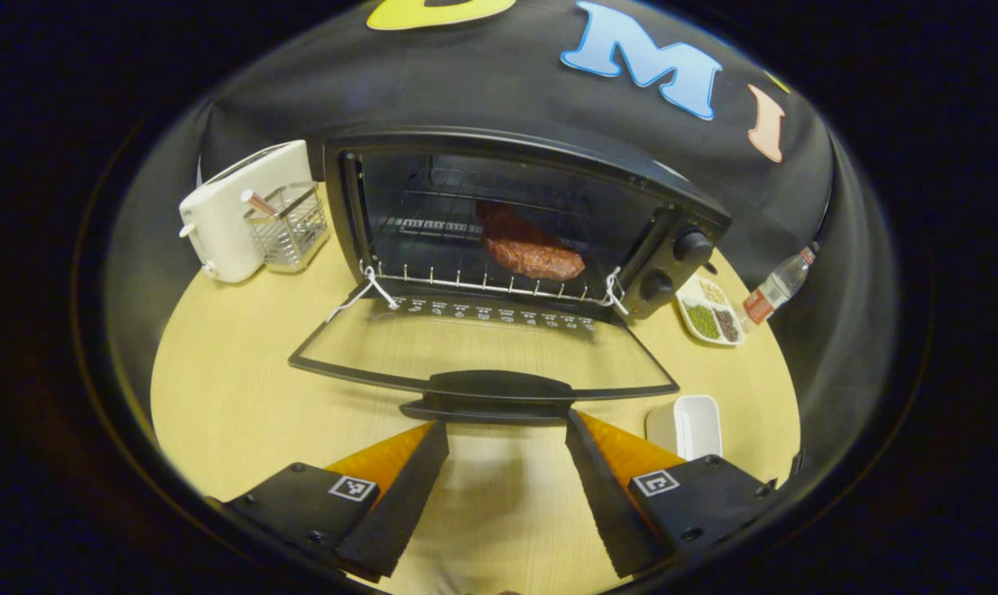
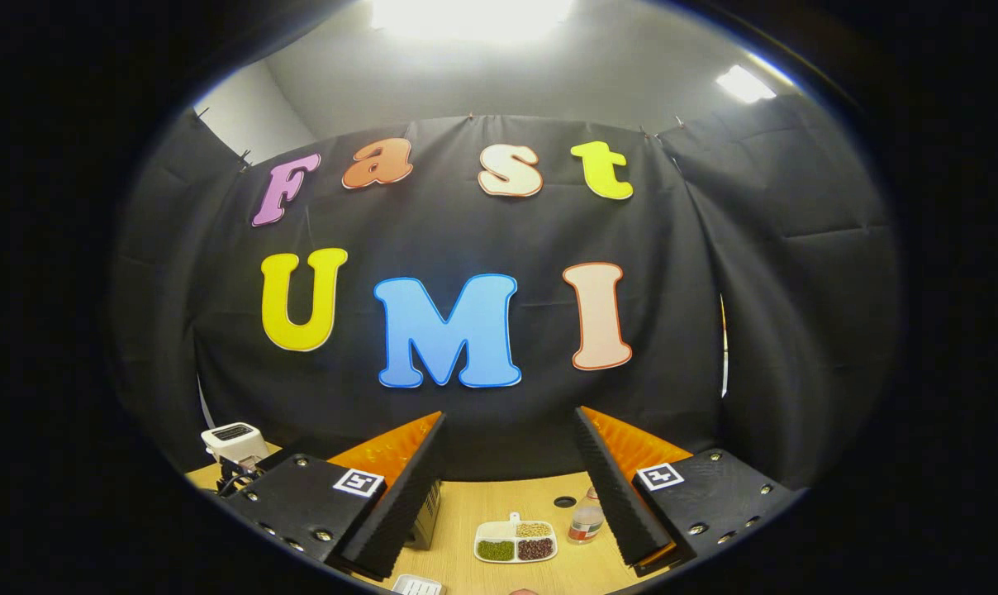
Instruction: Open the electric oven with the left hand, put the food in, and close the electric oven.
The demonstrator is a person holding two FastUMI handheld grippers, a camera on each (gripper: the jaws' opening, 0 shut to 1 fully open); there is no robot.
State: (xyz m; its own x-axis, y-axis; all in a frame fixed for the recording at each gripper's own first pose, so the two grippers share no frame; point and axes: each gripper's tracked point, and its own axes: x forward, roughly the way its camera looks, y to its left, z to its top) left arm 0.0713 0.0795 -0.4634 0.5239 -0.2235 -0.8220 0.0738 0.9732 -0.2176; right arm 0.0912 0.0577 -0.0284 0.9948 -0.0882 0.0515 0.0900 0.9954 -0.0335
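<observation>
The black electric oven (image 1: 672, 223) stands at the back of the round wooden table (image 1: 218, 397) with its glass door (image 1: 474, 347) folded down flat toward me. A reddish-brown piece of food (image 1: 528, 248) lies on the wire rack inside. My left gripper (image 1: 506, 430) is open, its fingertips just below the door's black handle (image 1: 495, 388), one tip on each side, not touching it. My right gripper (image 2: 507, 421) is open and held high, facing the booth wall with nothing between its fingers.
A white toaster (image 1: 230, 211) and a wire basket (image 1: 291, 225) stand left of the oven. To its right are a divided dish of beans (image 1: 708, 312) and a plastic bottle (image 1: 776, 285). A small white tray (image 1: 687, 426) lies near my left gripper's right finger.
</observation>
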